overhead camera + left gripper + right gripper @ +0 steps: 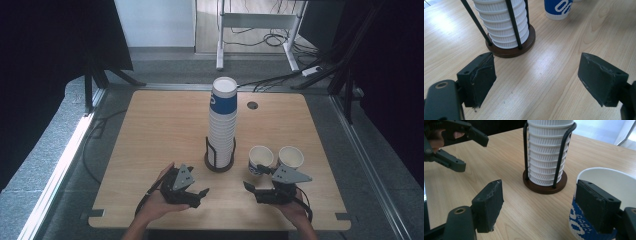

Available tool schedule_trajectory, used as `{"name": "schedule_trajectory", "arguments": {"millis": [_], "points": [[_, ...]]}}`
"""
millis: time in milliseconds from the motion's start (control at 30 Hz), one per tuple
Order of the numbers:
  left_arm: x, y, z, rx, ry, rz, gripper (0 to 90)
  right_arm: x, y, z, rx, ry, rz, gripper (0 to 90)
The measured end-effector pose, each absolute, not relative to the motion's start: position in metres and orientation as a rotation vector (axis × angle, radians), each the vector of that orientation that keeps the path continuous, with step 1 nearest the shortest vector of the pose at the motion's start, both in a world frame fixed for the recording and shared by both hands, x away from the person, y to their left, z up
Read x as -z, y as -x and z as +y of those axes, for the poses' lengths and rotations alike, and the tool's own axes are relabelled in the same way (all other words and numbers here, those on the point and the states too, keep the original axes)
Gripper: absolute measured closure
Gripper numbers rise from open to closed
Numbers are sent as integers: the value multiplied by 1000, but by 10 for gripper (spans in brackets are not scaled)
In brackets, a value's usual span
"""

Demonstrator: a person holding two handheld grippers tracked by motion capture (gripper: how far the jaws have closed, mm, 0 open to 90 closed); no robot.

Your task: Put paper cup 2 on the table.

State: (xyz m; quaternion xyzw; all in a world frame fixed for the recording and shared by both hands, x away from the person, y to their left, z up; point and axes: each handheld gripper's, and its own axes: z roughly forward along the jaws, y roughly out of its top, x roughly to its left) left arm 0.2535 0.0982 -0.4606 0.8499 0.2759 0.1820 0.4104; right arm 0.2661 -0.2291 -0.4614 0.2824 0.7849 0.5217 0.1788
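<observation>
**Two loose cups beside the stack, both sets of jaws spread**

At the near edge of the wooden table (pixel 165 125), a gripper is held in each hand. The left gripper (pixel 199 194) is kept low over bare wood, its jaws pointed towards the middle of the table; in the left gripper view its two black pads (pixel 482 77) are seen parted, with nothing but tabletop between them. The right gripper (pixel 251 190) is held just below the two loose paper cups, and its jaws are likewise spread: in the right gripper view one pad (pixel 490 202) is seen over open wood, while the other is set against the outside of the blue-and-white cup (pixel 609 180), whose white rim rises behind it. Whether that pad actually touches the cup wall cannot be told. Nothing is pinched.

The tall stack of ribbed white cups (pixel 222 120) is found upright in its black wire holder (pixel 219 162) on a dark round base, near the table's centre. Just to its right, the blue-printed cup (pixel 260 159) and a plain white cup (pixel 291 157) are stood side by side, mouths up, close together.
</observation>
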Motion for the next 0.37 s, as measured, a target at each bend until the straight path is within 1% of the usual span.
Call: {"name": "schedule_trajectory", "arguments": {"millis": [200,367], "points": [[462,-254,98,-457,-2148,692,149,460,-266,-233,-1489,-807,2197,231],[463,-255,97,-454,-2153,695,148,461,-266,-231,-1491,-797,2213,217]]}}
